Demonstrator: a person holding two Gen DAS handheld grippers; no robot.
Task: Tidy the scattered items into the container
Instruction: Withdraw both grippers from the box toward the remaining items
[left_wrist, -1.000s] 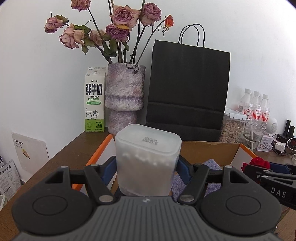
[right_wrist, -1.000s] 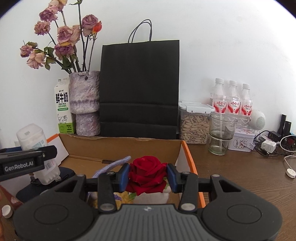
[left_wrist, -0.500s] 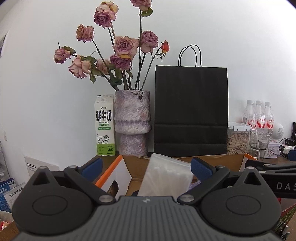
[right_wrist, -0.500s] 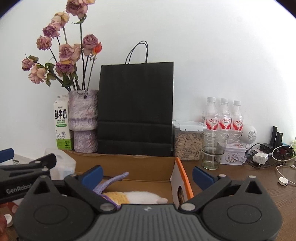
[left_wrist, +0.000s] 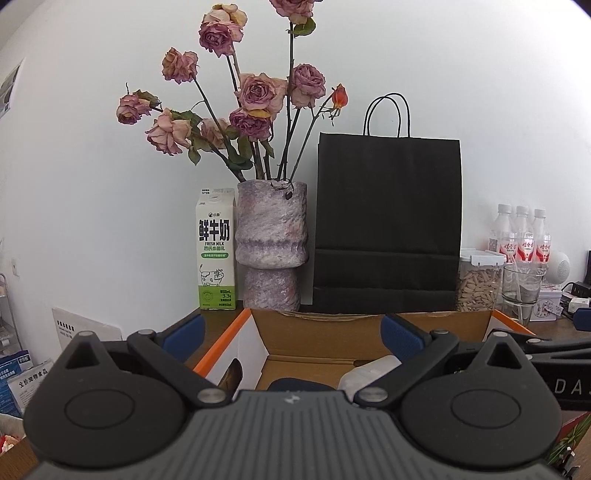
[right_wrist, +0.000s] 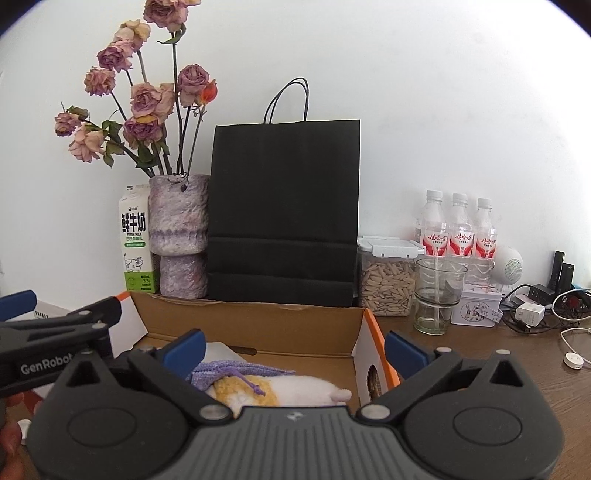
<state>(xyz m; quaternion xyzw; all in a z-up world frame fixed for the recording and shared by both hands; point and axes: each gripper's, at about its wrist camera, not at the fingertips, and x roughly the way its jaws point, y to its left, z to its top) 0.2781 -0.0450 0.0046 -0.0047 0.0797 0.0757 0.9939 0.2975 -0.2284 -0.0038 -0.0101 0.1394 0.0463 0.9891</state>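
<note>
The left hand-held gripper (left_wrist: 291, 338) hangs over the open brown cardboard box with orange edges (left_wrist: 332, 334). Its two blue-tipped fingers (left_wrist: 400, 338) are spread wide apart and hold nothing. Down inside the box, under that gripper, lies a frosted white plastic jar (left_wrist: 369, 374) on its side, next to a dark blue thing I cannot make out.

The right hand-held gripper (right_wrist: 293, 349) is spread wide too, with nothing between its fingers. It is above the right part of the same box (right_wrist: 258, 321). Below it in the box lie a soft purple knitted pouch with a string (right_wrist: 229, 371) and a fluffy yellow and white toy (right_wrist: 295, 391), touching each other.

The box sits on a brown wooden counter (right_wrist: 498, 354). Behind it stand a white and green milk carton (left_wrist: 216, 254), a purple stone-look vase of dried pink roses (left_wrist: 271, 243) and a tall black paper bag with handles (left_wrist: 388, 229). To the right are a clear jar of seeds (right_wrist: 386, 284), an empty glass (right_wrist: 439, 295) and three small water bottles with red labels (right_wrist: 458, 229).
</note>
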